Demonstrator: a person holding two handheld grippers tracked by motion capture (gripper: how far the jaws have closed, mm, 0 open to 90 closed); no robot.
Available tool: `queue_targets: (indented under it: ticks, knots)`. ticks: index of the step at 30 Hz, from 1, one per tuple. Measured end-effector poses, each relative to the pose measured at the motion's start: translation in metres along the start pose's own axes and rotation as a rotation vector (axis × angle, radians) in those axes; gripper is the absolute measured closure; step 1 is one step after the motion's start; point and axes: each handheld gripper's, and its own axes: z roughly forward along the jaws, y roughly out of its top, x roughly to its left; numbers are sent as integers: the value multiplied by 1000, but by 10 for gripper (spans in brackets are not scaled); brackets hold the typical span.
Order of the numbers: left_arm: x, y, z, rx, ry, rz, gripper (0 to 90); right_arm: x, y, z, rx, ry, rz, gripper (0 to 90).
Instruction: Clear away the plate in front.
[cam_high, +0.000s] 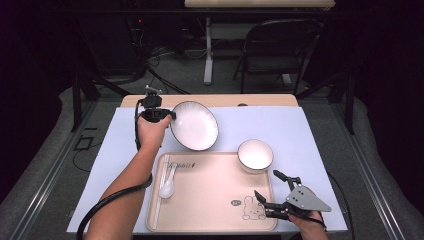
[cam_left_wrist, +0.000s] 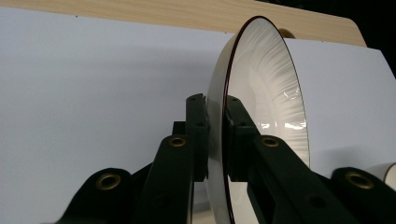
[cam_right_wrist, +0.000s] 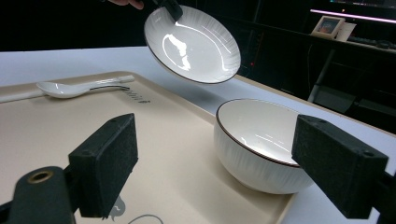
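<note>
On tray (cam_high: 210, 200): rabbit drawing (cam_high: 252, 208) | writing unreadable | left gripper (cam_high: 167, 116) grips plate (cam_high: 194, 125)

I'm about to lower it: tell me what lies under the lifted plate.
The plate, clamped by the left gripper, hangs tilted over the white sheet and the tray's far edge. What lies directly beneath is hidden.

Black claws (cam_right_wrist: 215, 163) with brass-ringed screw holes, grey triangular plate (cam_high: 306, 198), trailing black cable (cam_high: 107, 202).

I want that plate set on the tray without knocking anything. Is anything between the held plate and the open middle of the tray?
Nothing visible: the plate hangs tilted in the left claw, the tray middle is bare, spoon left, bowl at the far right corner.
</note>
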Motion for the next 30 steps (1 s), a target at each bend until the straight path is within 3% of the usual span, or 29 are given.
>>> queue_targets:
  ticks: [10, 18, 30]
  knots:
    - [-1, -12, -11, 22, -33, 36, 825, 1, 0, 0, -2, -2, -1, 140]
    - [-2, -21, -18, 38, -36, 97, 822, 0, 0, 0, 0, -3, 0, 140]
    - [-1, -44, -33, 67, -84, 133, 820, 1, 0, 0, 1, -5, 0, 140]
